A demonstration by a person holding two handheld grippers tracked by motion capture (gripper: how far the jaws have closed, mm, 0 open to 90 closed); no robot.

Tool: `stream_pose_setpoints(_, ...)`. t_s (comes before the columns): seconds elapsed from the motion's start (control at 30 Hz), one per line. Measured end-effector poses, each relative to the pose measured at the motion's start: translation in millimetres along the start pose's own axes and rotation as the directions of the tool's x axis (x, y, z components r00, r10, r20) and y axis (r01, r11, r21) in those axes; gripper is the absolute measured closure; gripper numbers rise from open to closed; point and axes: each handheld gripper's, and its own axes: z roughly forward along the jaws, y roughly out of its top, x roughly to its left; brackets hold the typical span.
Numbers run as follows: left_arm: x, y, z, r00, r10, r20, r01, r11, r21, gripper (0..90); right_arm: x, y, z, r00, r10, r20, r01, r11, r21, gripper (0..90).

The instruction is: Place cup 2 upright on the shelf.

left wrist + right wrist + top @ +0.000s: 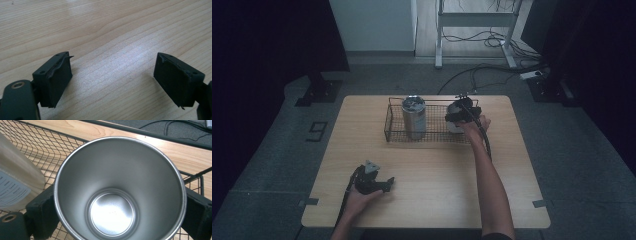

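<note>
An empty steel cup (120, 190) stands upright between the black jaws of my right gripper (118, 212), which press on its two sides just under the rim. In the high view that gripper (459, 116) holds the cup (455, 126) at the right end of a wire basket (432, 137). A second steel cup (414, 116) with a paper label stands in the basket's left half and appears at the left edge of the right gripper view (15, 182). My left gripper (382, 186) rests on the table near the front; its jaws (112, 75) stand apart over bare wood.
The wooden table (432, 170) has free room in front of the basket and at both sides. Cables (492, 40) lie on the floor beyond the far edge, by a white frame.
</note>
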Motion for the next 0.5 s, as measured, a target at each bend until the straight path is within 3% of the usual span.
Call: stream_pose_setpoints(0.5, -0.2, 0.0, 0.0, 1.0000, 0.006, -0.002, -0.006, 1.0000, 0.002, 14.9, -0.8, -9.0, 10.6, 0.9999, 0.016, 0.005, -0.016, 0.999, 0.030, 6.7)
